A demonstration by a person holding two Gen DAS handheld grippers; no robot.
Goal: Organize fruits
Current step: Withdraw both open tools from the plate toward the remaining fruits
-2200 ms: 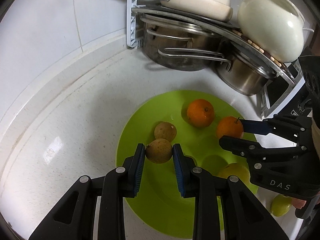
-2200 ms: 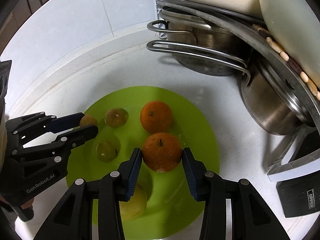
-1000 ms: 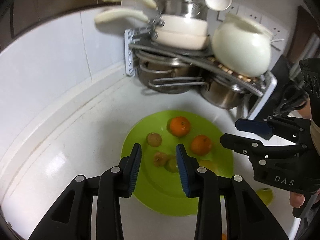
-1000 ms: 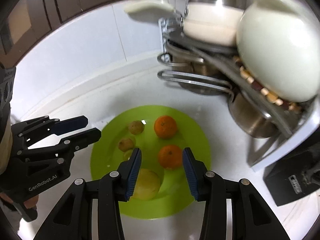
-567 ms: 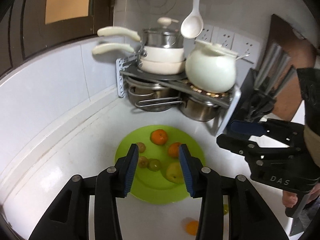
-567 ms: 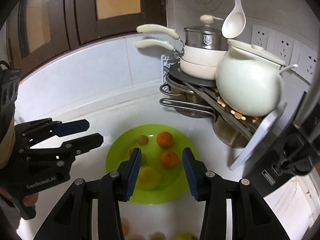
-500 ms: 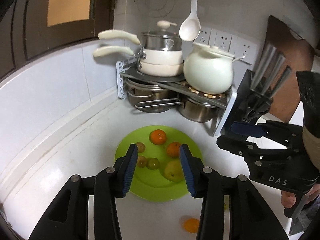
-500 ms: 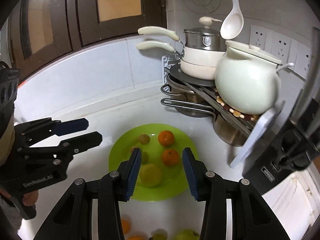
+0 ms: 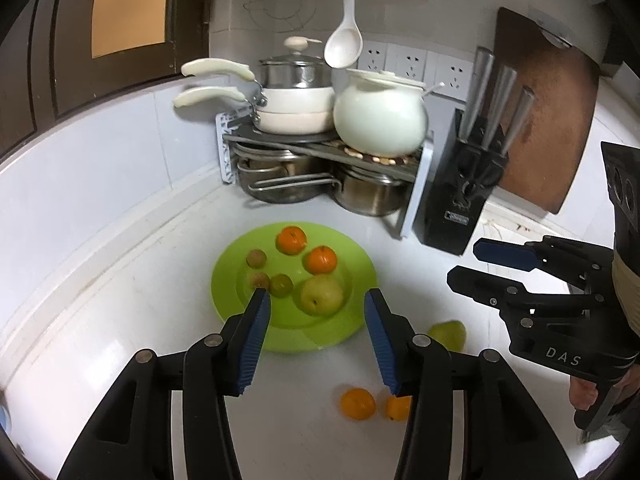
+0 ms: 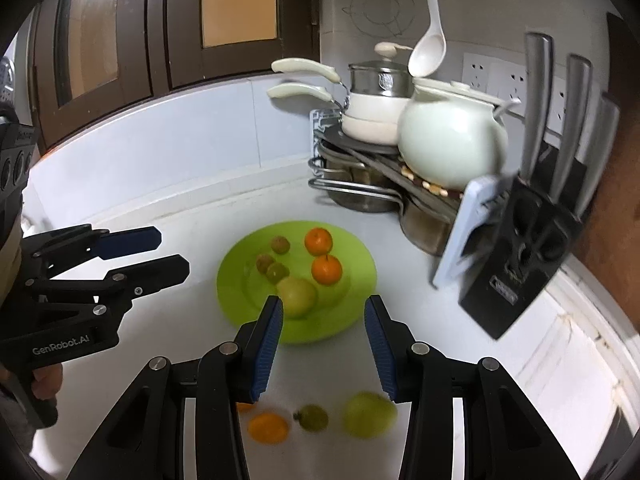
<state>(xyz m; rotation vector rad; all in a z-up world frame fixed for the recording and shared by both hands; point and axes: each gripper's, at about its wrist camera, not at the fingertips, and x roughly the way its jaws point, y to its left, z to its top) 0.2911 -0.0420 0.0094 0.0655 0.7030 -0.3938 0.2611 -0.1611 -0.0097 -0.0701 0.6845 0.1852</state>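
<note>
Fruits on green plate (image 9: 224,276), more loose on counter (image 9: 280,420), both grippers' fingers spread, empty.

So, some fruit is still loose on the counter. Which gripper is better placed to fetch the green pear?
Probably the right gripper: it is open and empty, and the green pear lies just below its right finger. In the left wrist view that pear sits off to the right of the left gripper, which is nearer the oranges.

I'm holding the left gripper (image 9: 316,332) and right gripper (image 10: 324,338) raised side by side, jaws spread wide, both gripping nothing.
</note>
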